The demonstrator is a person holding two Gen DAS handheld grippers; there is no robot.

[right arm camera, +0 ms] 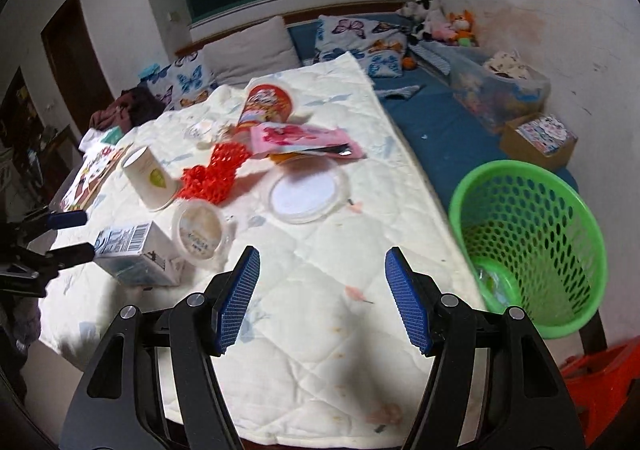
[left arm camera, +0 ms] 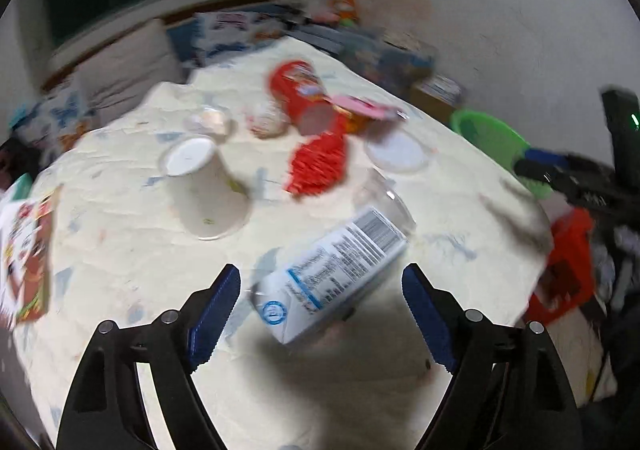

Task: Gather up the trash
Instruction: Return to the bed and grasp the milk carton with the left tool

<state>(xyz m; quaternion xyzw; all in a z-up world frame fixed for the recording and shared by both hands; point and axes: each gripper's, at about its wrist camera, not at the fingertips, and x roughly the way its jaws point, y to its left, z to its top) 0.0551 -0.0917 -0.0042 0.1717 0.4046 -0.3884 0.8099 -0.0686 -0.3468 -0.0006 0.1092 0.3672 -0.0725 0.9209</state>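
A white and blue carton [left arm camera: 332,274] lies on its side on the cream quilted table [left arm camera: 120,250], between the open fingers of my left gripper [left arm camera: 322,310], which does not hold it. The carton also shows in the right wrist view [right arm camera: 134,250], with the left gripper [right arm camera: 70,234] at its left end. My right gripper [right arm camera: 322,298] is open and empty over the table's near part. A green mesh basket [right arm camera: 532,242] stands off the table's right edge. Other trash: a paper cup [right arm camera: 148,178], red netting [right arm camera: 214,176], a red tube [right arm camera: 266,104], a pink wrapper [right arm camera: 304,140], a clear lid [right arm camera: 306,192], a plastic cup [right arm camera: 200,230].
A picture booklet [right arm camera: 94,176] lies at the table's left edge. A red stool [right arm camera: 600,382] stands below the basket. Behind the table is a blue bed [right arm camera: 440,118] with pillows, toys and boxes.
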